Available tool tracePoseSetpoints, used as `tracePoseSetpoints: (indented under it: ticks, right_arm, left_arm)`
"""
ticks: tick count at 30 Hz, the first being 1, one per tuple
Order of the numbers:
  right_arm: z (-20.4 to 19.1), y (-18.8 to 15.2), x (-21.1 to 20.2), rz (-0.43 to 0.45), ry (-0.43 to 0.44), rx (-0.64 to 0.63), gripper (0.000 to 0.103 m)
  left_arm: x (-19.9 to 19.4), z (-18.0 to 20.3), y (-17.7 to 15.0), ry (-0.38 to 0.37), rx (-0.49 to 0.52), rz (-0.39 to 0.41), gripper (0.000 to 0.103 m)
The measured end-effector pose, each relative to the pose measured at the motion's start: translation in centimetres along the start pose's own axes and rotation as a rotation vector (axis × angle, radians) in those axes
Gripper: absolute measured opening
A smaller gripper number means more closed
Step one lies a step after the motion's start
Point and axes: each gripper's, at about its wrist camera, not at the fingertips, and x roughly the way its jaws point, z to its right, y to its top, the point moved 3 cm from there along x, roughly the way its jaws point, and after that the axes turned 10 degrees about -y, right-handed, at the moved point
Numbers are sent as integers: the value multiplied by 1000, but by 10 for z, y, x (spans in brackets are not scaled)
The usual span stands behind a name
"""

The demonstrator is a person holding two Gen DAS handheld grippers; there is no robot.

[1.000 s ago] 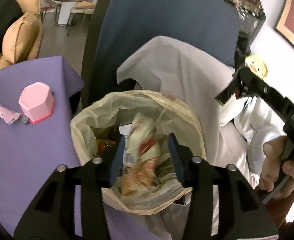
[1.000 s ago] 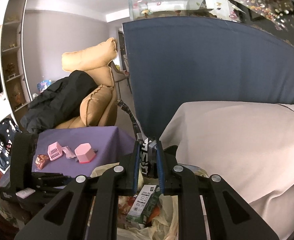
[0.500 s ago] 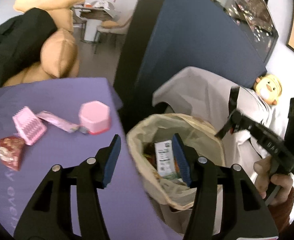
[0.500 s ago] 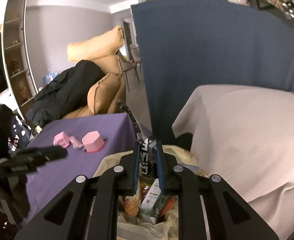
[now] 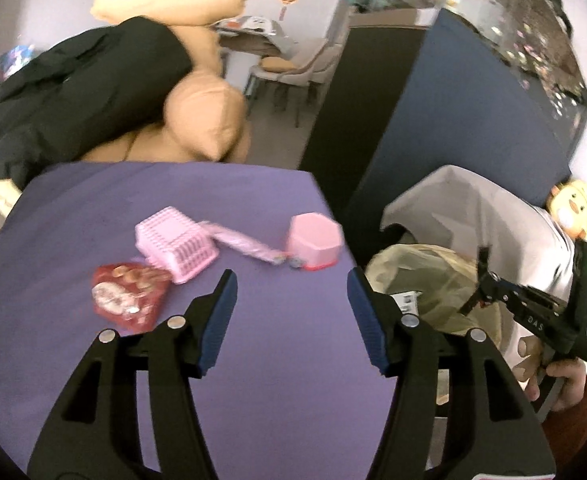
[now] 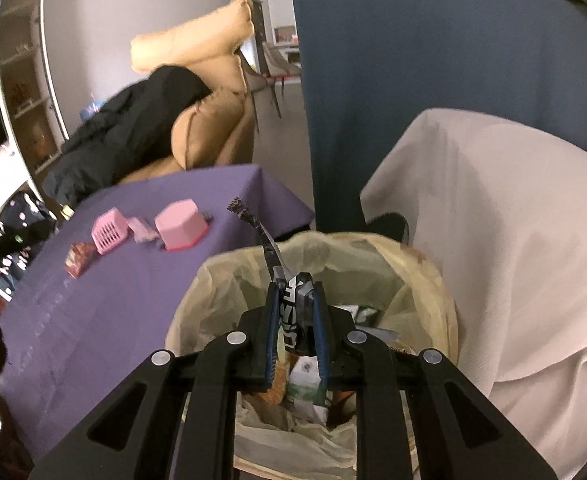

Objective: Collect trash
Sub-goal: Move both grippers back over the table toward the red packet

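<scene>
My right gripper (image 6: 295, 285) hangs over the bin (image 6: 433, 280), which is lined with a yellowish bag and holds several pieces of trash. A black-and-white wrapper (image 6: 289, 312) sits between its pads, a long strip sticking up; the jaws are opening. My left gripper (image 5: 291, 292) is over the purple table (image 5: 173, 380), its jaws opening with nothing between them. Ahead of it lie a red snack packet (image 5: 127, 298), a pink wrapper strip (image 5: 245, 246), a tipped pink basket (image 5: 177, 244) and a pink cup (image 5: 313, 240) standing upside down. In the left wrist view a hand (image 5: 553, 376) holds the right gripper at the bin (image 5: 413, 256).
A blue partition (image 6: 433, 60) stands behind the bin. A white cloth (image 6: 513, 220) drapes furniture to its right, with a plush toy (image 5: 571, 204) on it. Tan cushions (image 5: 205, 120) and a black coat (image 5: 73, 96) lie beyond the table's far edge.
My left gripper swung left from above the bin to over the table and opened wider. My right gripper sank toward the bin with the wrapper, and its jaws parted a little.
</scene>
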Motion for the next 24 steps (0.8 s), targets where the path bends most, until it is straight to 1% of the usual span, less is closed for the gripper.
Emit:
tracePoseSetpoints:
  ticks: [1,3,5,8,11,13,15,17,18,21,24]
  right_arm:
    - [-1,-2,2,-10,-11,-2,29]
    - [0,-3,3,-11,-23,4,37]
    - [1,-4,4,-9,-33,20,38]
    - [2,-3,2,-11,-45,30,44]
    - [-5,1,-2,5,-39,23,50]
    - [-10,4,-7,24,-31,8,57]
    - [-20,9,-12,58,-25,-21,60]
    - [-32,15,-19,105,-36,-55,60]
    - [-37,17,-20,111,-31,-64,60]
    - [-54,23,-18,89,14,-89,60]
    - [-71,26,-17,87,27,-124,60]
  left_arm:
    - [-2,-6,-1,7,-12,3,54]
    - [-9,-23,-4,22,-41,12,54]
    - [-15,-38,-6,39,-70,20,55]
    - [-22,-54,-8,54,-99,30,55]
    - [-29,-70,-11,73,-124,35,55]
    - [-33,-80,-13,84,-140,38,55]
    - [-37,-89,-15,97,-157,41,55]
    - [-41,-98,-16,106,-171,47,55]
    - [-43,-101,-17,110,-177,50,55]
    - [-51,-115,-20,126,-198,61,55]
    - [-56,-126,-24,141,-212,65,55]
